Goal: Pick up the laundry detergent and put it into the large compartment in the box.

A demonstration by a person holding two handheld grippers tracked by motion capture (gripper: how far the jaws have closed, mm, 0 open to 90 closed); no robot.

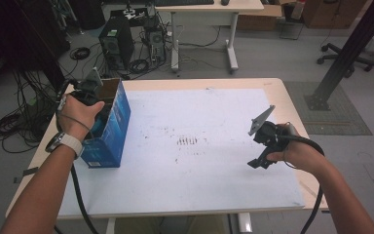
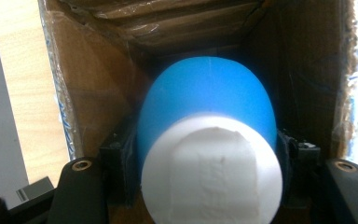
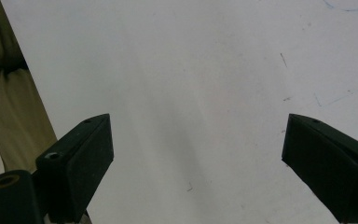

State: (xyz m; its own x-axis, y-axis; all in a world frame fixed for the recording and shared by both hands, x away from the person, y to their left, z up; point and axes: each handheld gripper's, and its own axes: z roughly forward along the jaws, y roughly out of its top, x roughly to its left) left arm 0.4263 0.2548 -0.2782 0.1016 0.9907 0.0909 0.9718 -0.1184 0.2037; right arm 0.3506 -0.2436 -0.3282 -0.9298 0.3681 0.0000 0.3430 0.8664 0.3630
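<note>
Inside the open cardboard box (image 2: 177, 28), the blue-and-white object (image 2: 209, 154) sits clamped in the left tongs (image 1: 88, 92), at the table's (image 1: 282, 92) left edge. Likely placing or pulling it out; next needs a straight move. Right tongs (image 3: 198, 154) apart, empty, over the white mat (image 3: 191, 70).

We are seeing a blue cup (image 2: 207, 100) with a white base lying on its side inside the open blue cardboard box (image 1: 111, 122), base facing out, the box standing at the counter's nine o'clock edge.
</note>
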